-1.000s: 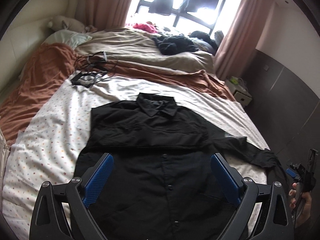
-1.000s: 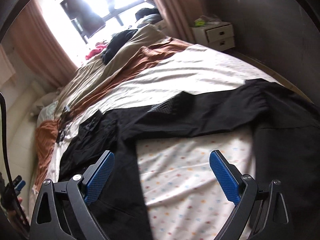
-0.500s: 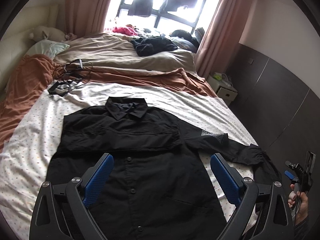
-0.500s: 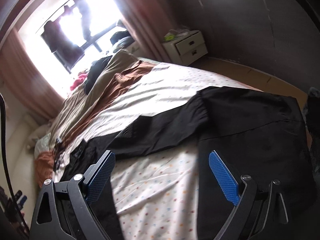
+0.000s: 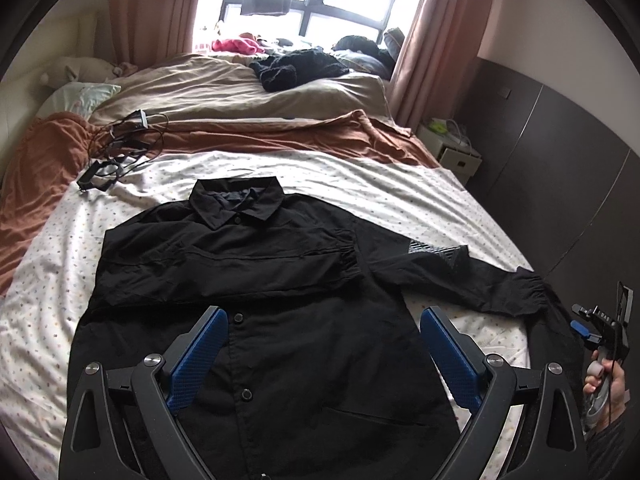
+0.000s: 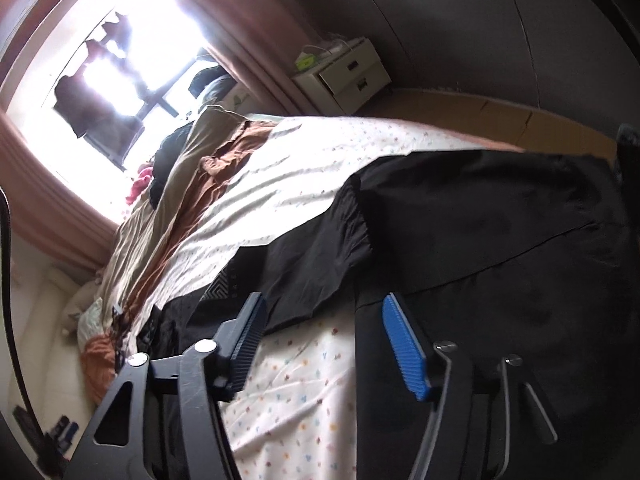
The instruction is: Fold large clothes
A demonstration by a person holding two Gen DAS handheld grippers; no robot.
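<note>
Left wrist view shows a black button-up shirt (image 5: 256, 320) spread flat on the bed (image 5: 400, 196), one sleeve folded across the chest and the other sleeve (image 5: 472, 280) stretched out toward my right, with my left hand-held gripper (image 5: 320, 360) hovering above the placket, fingers apart and holding nothing. My right hand-held gripper (image 6: 324, 340) hangs above the outstretched sleeve's cuff (image 6: 352, 220), its fingers partly apart and also holding nothing. I judge the cloth light, limp and prone to sagging, so I would pinch that cuff's gathered edge.
</note>
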